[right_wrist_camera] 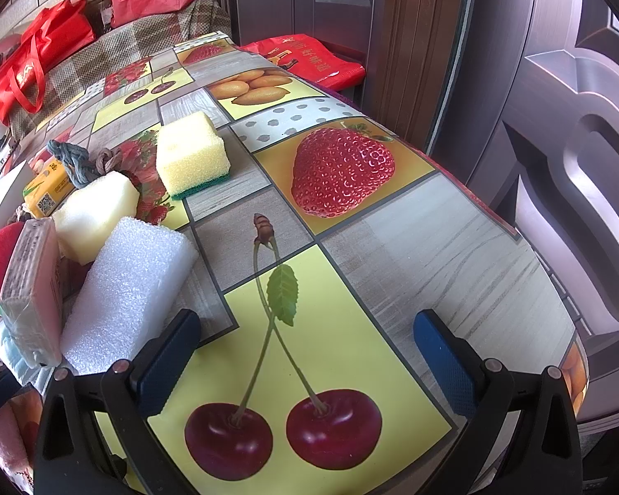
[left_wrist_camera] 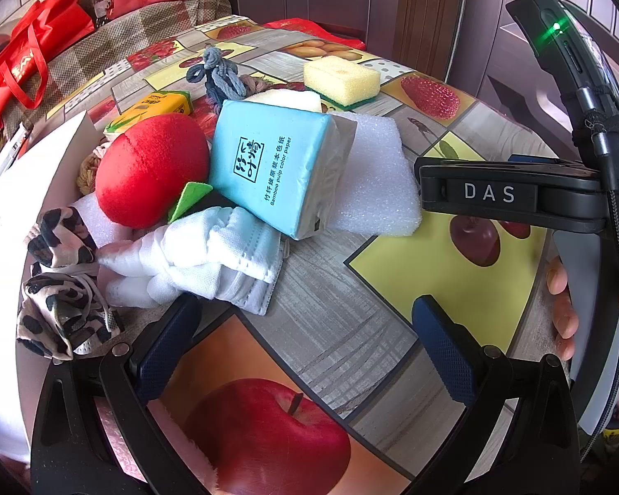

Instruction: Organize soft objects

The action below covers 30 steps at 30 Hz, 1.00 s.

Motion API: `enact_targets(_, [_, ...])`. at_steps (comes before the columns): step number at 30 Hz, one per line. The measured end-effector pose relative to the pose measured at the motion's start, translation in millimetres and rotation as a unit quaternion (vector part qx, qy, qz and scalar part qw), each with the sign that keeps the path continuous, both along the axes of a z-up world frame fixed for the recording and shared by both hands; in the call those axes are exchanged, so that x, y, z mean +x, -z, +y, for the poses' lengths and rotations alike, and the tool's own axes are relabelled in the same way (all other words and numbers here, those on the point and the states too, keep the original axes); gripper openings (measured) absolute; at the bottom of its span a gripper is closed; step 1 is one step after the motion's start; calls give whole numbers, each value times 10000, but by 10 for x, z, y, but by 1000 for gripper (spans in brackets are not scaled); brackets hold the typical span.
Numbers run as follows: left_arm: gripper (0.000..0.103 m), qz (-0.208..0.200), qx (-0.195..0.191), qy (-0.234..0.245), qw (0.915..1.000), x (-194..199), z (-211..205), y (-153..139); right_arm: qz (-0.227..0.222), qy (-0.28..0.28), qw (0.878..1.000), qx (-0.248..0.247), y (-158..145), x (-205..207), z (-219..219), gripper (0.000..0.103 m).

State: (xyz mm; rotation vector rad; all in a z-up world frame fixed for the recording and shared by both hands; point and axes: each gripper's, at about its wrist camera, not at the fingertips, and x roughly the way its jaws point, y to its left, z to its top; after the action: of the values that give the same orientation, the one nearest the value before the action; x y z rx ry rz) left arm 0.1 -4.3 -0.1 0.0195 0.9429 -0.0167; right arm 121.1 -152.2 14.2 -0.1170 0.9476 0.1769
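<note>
The soft things sit in one messy heap at the left middle of the left wrist view, on the surface [left_wrist_camera: 322, 330] with its fruit-picture cloth. A blue tissue pack [left_wrist_camera: 268, 169] leans on top, so it tilts. It rests against a red plush apple [left_wrist_camera: 148, 173] and a white foam block [left_wrist_camera: 375, 177]. Below them lie a white cloth [left_wrist_camera: 194, 260] with a face mask, and a leopard-print cloth [left_wrist_camera: 57, 284] at the lower left. A yellow sponge [left_wrist_camera: 342, 78] sits apart, higher up in the frame, with a gray knotted rope [left_wrist_camera: 218, 74] to its left.

The left gripper [left_wrist_camera: 309, 342] is spread wide with nothing between its fingers. It points at the heap, and its left finger is close to the white cloth, maybe touching it; the view makes that hard to tell.

The right gripper [right_wrist_camera: 305, 354] is spread wide too and holds nothing. It hangs over the bare cherry picture at the bottom of its view, with the foam block just beside its left finger. I think sorting has not really begun, since everything is piled together.
</note>
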Motion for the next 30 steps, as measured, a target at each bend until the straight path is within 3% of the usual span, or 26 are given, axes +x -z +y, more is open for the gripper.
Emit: enact_targets(30, [102,-16,-68,-2,10000,-32,-43,-39,-2,-3,10000,10,6,-1,33,103])
